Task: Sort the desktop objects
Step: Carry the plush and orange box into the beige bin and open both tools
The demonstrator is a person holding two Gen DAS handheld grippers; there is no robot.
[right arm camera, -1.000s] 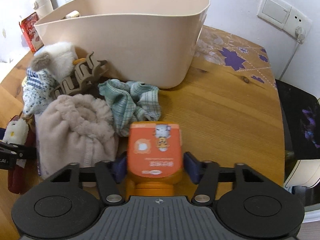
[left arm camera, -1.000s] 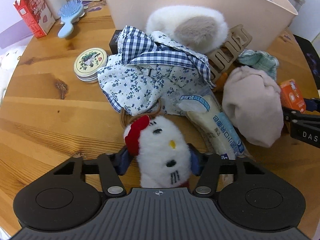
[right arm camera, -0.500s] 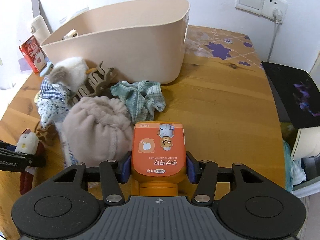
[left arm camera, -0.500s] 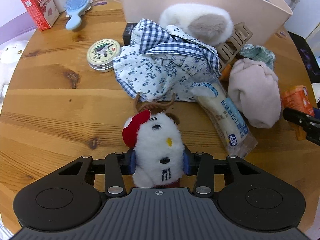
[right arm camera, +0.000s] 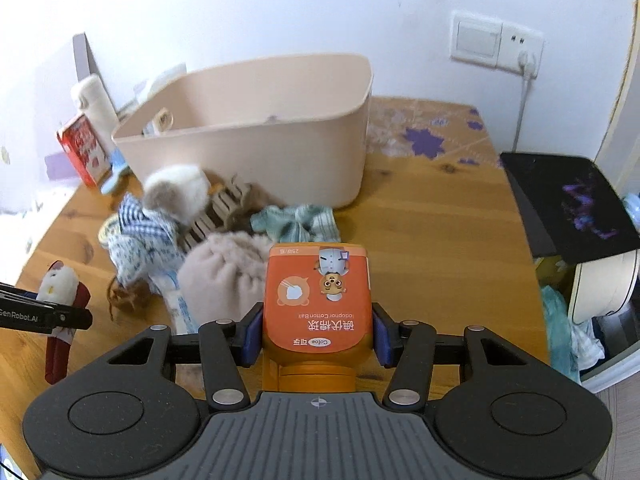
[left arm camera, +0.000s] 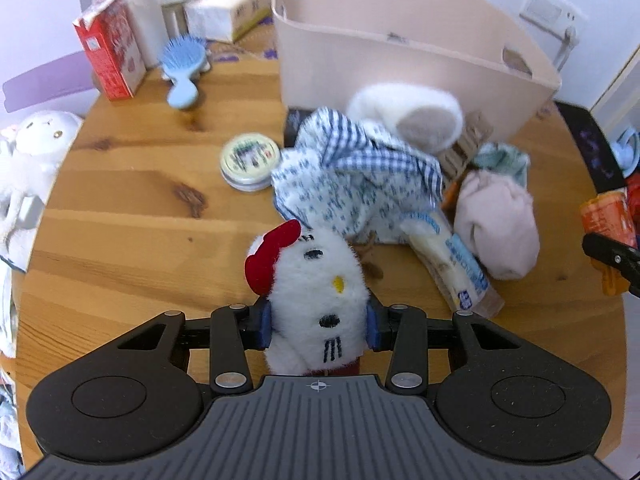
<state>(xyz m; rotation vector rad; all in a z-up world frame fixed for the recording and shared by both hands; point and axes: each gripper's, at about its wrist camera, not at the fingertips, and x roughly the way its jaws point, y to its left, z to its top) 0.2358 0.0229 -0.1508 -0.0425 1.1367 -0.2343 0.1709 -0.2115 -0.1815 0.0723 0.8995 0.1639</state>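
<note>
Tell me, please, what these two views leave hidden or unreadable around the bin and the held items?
- Bin contents: both views, its wall hides most.
- Plush lower body: left view, behind left gripper.
- Orange pack base: right view, behind right gripper.
- Tin lid print: left view, blurred.

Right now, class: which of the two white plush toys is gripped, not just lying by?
The plush with the red bow, clamped in the left gripper. The other white plush lies untouched at the table's edge.

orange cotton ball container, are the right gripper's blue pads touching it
Touching. The right wrist view shows both blue pads of the right gripper pressed flat against the sides of the orange cotton ball container, no gap either side.
</note>
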